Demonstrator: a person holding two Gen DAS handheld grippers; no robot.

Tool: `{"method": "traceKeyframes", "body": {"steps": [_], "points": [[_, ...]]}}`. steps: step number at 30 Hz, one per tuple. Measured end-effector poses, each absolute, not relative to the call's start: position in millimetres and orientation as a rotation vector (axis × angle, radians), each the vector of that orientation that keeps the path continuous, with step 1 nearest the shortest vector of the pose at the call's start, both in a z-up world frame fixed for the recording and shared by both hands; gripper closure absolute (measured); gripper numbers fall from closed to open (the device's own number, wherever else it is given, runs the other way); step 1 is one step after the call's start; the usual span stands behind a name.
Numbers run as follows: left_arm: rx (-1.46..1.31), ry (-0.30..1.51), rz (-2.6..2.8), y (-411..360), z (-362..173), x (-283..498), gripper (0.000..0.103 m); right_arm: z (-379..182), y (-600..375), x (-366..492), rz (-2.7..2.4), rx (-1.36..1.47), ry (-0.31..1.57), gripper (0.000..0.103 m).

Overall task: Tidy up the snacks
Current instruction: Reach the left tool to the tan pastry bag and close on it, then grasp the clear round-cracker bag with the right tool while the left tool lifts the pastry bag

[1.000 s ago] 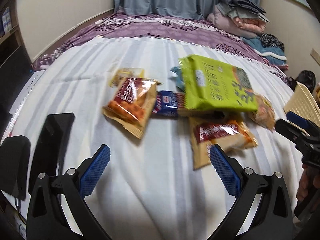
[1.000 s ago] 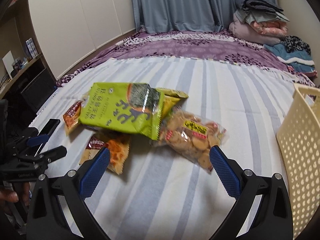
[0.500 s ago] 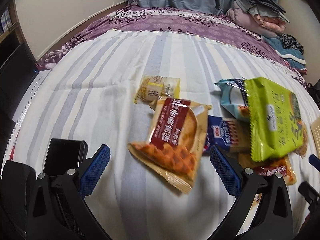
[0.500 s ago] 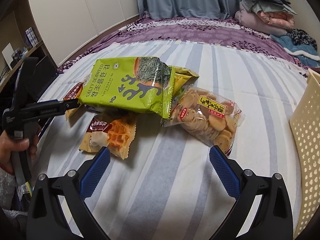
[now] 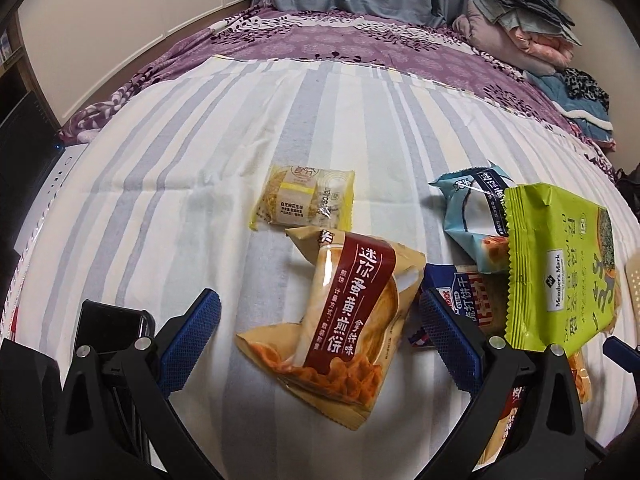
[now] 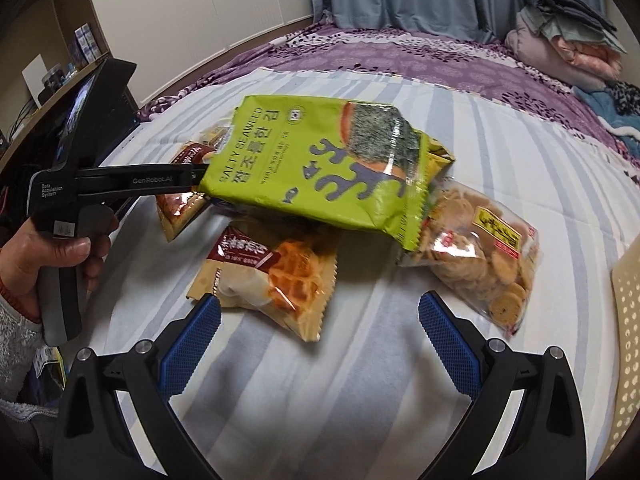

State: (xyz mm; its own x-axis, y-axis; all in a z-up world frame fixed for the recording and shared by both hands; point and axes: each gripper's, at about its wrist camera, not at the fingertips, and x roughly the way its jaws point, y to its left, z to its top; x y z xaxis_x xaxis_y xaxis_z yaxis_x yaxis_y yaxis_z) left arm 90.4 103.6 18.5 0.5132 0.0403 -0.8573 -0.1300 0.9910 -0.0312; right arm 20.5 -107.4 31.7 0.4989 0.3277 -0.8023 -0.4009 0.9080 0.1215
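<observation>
Snack packs lie in a loose pile on a striped bed. In the left wrist view my left gripper is open, its jaws either side of a tan and red waffle pack. Beyond it lies a small yellow pack. To the right are a blue cracker pack, a light blue pack and a green seaweed bag. In the right wrist view my right gripper is open above the sheet, near a second waffle pack, a clear biscuit bag and the seaweed bag.
A cream perforated basket stands at the right edge of the bed. The left gripper's body and the hand holding it reach in from the left. Folded blankets are piled at the far right. Dark shelving stands to the left of the bed.
My left gripper has swung left and moved closer, so the tan and red waffle pack now lies between its open jaws. My right gripper has moved nearer the pile.
</observation>
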Motion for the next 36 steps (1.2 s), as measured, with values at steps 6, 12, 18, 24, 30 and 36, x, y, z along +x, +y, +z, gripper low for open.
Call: {"method": "traceKeyframes", "body": {"steps": [6, 12, 18, 24, 30, 36], "points": [[-0.052, 1.046, 0.137, 106, 8, 103, 0.002, 31, -85, 26, 0.467, -0.129, 0.942, 0.005], [-0.067, 1.035, 0.15, 113, 5, 102, 0.013, 29, -81, 25, 0.471, -0.147, 0.951, 0.005], [-0.111, 1.014, 0.177, 125, 13, 92, 0.048, 46, -122, 18, 0.385, -0.091, 0.892, 0.005], [-0.115, 0.961, 0.159, 122, 36, 79, 0.05, 59, -176, 39, 0.245, -0.068, 0.823, 0.005], [-0.123, 0.936, 0.128, 112, 56, 68, 0.051, 50, -180, 82, 0.305, -0.163, 0.817, 0.005], [-0.124, 0.915, 0.111, 104, 75, 58, 0.052, 32, -175, 116, 0.473, -0.139, 0.882, 0.005]]}}
